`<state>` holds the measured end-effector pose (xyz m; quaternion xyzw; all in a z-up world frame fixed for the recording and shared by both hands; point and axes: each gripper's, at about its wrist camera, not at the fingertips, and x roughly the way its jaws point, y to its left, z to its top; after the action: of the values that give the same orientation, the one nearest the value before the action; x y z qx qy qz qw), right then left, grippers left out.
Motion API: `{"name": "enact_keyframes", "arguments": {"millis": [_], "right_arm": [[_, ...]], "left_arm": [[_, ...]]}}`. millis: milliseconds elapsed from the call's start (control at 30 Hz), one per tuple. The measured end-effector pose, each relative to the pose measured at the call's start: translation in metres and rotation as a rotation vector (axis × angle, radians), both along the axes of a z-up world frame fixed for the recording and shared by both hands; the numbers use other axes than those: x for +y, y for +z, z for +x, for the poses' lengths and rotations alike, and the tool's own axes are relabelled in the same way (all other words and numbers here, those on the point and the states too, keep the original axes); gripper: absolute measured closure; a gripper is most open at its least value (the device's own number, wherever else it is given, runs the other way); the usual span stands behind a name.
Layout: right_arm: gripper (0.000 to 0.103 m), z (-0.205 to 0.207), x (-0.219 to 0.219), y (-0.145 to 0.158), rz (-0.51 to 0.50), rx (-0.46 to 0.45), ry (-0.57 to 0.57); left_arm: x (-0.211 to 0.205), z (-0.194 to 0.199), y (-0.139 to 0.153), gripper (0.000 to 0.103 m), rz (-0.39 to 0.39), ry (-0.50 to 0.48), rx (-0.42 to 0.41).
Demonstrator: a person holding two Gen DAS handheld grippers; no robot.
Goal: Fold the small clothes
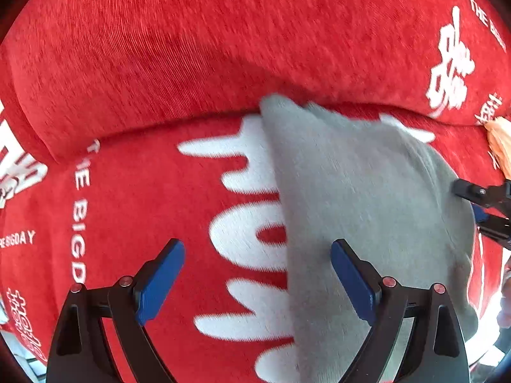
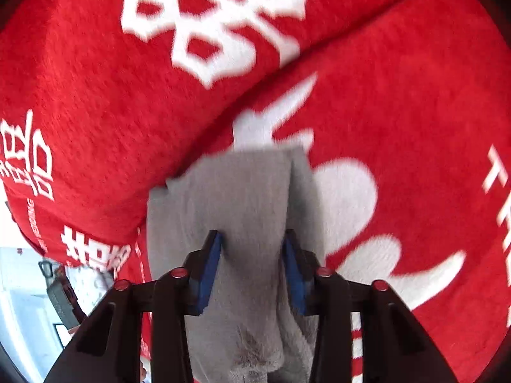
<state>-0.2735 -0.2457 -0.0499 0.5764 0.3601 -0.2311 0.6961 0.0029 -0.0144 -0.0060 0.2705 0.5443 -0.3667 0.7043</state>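
Lying on a red cover (image 1: pixel 159 63) printed with large white lettering, a small grey garment (image 1: pixel 367 191) spreads across the right half of the left wrist view. Its upper corner reaches the seam where the cover's flat part meets a raised red cushion (image 1: pixel 223 32) behind it. The cloth hides part of the big white letters (image 1: pixel 246 229) underneath.

The left gripper (image 1: pixel 258 282) hangs over the cover with its jaws wide apart and nothing between them. Its left blue pad is over bare red fabric, and its right blue pad is over the grey cloth; whether either touches the surface cannot be told.

The right gripper (image 2: pixel 252 265) is clamped on the grey garment (image 2: pixel 223 198). A bunched ridge of the cloth runs up between its two blue pads, which press it from both sides, and the rest of the cloth fans out ahead of the fingertips toward the seam. In the left wrist view this same gripper (image 1: pixel 479 204) shows at the right edge, black with a bit of blue, at the garment's far side.

A peach-coloured tassel or fringe (image 1: pixel 498 146) shows at the right rim of the left view, above the right gripper. Both views are motion-blurred.
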Motion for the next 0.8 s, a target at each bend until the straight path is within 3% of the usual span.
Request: {"name": "enact_keyframes", "arguments": {"millis": [33, 133, 233, 333, 400, 433, 533, 600, 733, 800], "right_arm": [[0.094, 0.006, -0.002, 0.004, -0.001, 0.001, -0.001], [0.094, 0.016, -0.004, 0.008, -0.056, 0.077, 0.068], [0.094, 0.027, 0.000, -0.005, -0.139, 0.228, 0.156], [0.093, 0.021, -0.003, -0.008, -0.163, 0.271, 0.124], [0.079, 0.014, -0.005, -0.004, -0.158, 0.294, 0.083], [0.078, 0.006, -0.006, -0.001, -0.153, 0.312, 0.073], [0.075, -0.010, 0.002, 0.013, -0.061, 0.231, 0.061], [0.049, -0.020, 0.018, 0.026, -0.019, 0.176, 0.086], [0.048, -0.033, 0.059, 0.039, 0.012, 0.160, 0.157], [0.048, -0.044, 0.077, 0.029, 0.095, 0.160, 0.154]], "left_arm": [[-0.005, 0.005, 0.000, 0.010, -0.002, 0.014, -0.001], [-0.017, 0.011, -0.007, 0.010, -0.016, 0.027, -0.006], [-0.023, 0.005, -0.023, 0.009, 0.008, 0.000, -0.014], [-0.024, 0.005, -0.022, 0.007, 0.015, -0.003, -0.028], [-0.019, 0.005, -0.015, 0.007, 0.020, -0.015, -0.033], [-0.016, 0.005, -0.013, 0.007, 0.023, -0.020, -0.035], [-0.002, 0.004, -0.004, 0.007, 0.027, -0.036, -0.030], [0.009, 0.000, 0.000, 0.007, 0.026, -0.044, -0.021], [0.031, -0.013, 0.005, 0.007, 0.051, -0.070, 0.011], [0.039, -0.025, 0.006, 0.007, 0.059, -0.088, 0.028]]}}
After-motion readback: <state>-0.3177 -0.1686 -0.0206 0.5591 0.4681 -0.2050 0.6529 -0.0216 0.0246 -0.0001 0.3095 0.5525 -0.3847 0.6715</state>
